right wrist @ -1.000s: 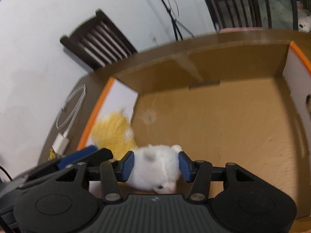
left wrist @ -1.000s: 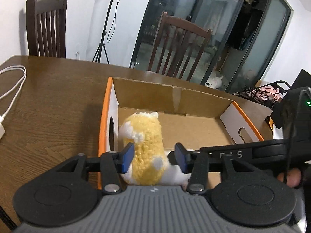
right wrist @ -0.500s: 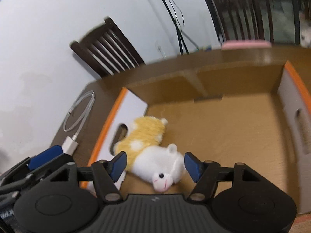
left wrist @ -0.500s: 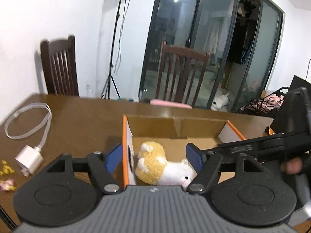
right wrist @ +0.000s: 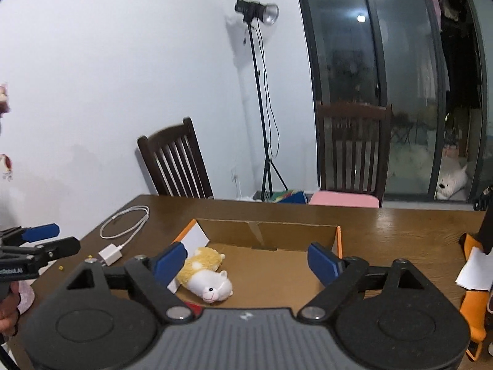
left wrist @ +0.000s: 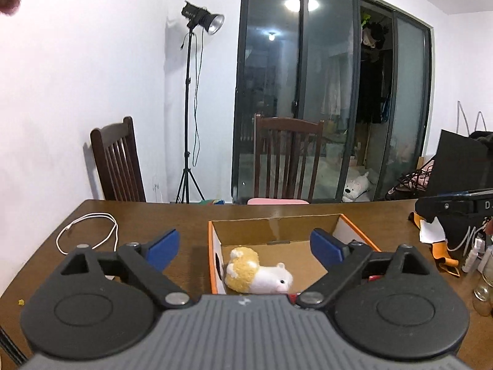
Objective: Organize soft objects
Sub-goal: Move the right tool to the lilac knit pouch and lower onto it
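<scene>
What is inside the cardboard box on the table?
The cardboard box holds one yellow-and-white plush toy lying on its side near the left wall. A bit of something red shows at the near edge; the right gripper body covers the rest.

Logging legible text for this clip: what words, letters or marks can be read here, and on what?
"D", next letter cut off by the frame edge: white, side of the right gripper, left wrist view.
White lettering ending roughly "LAI": side of the left gripper, right wrist view; too blurred to read fully.
Small white logo mark, no letters: each gripper's grey body.
Labels on the bottles: too small to read.
</scene>
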Demonstrator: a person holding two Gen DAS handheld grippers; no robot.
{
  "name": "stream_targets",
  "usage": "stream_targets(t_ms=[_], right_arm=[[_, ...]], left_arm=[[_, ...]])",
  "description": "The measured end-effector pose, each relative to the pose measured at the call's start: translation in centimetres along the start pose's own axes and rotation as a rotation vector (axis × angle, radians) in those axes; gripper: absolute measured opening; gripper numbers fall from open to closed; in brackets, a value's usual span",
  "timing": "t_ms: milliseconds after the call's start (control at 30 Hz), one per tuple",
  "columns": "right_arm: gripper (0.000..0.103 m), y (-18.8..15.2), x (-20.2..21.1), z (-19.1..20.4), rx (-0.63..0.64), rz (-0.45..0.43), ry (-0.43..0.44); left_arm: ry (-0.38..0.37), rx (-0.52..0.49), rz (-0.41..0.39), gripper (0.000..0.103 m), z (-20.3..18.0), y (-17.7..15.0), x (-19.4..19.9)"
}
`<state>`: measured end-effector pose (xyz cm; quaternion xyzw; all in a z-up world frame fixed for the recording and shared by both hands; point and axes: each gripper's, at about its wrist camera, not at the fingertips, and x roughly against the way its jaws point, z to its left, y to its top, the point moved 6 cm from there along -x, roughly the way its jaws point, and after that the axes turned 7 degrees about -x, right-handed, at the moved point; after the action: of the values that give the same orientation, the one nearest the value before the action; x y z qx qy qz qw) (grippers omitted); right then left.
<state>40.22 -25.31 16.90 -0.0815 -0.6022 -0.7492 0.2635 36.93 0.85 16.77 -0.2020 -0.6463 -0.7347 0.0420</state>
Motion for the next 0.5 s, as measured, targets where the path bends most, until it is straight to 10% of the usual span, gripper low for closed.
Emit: stream_targets(t_ms=[200,500], right_arm=[[0.093,-4.8,4.8,0.3,0.103,-0.12,0.003],[0.093,-18.8,8.5,-0.7,0.145,-0.072,0.066]], left_arm=[[-0.017,-0.03,-0.02,0.103,-3.5,-5.4,4.3],[0.006,-0.094,0.038,0.103,-11.2,-16.9,9.2]])
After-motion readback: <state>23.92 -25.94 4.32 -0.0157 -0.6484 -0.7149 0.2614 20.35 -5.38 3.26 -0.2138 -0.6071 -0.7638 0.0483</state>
